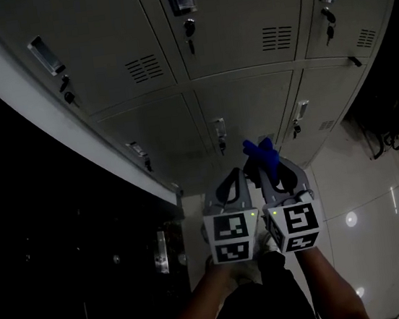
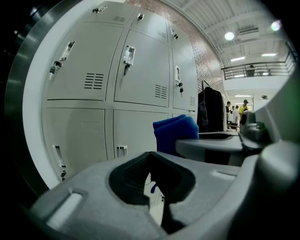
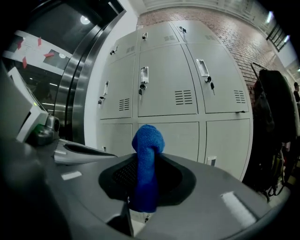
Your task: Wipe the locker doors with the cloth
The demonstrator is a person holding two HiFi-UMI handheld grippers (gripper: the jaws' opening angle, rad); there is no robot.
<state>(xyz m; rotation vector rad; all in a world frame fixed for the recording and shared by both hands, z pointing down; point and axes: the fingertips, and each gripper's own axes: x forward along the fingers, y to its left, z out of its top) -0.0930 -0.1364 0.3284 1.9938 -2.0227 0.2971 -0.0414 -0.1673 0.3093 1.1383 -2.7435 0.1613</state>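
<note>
A bank of grey locker doors (image 1: 234,34) fills the top of the head view, each with a small handle and vent slots. My right gripper (image 1: 270,170) is shut on a blue cloth (image 3: 146,161), which sticks up folded between its jaws and stands short of the lockers (image 3: 173,84). My left gripper (image 1: 235,178) is held close beside it on the left, shut with nothing in it. From the left gripper view the blue cloth (image 2: 176,132) shows at the right, in front of the locker doors (image 2: 136,75).
A pale curved frame (image 1: 47,109) and a dark glass wall (image 1: 43,248) border the lockers on the left. Glossy floor (image 1: 365,199) spreads to the right. Dark coats (image 3: 272,122) hang on a rack right of the lockers. Several people (image 2: 236,112) stand far off.
</note>
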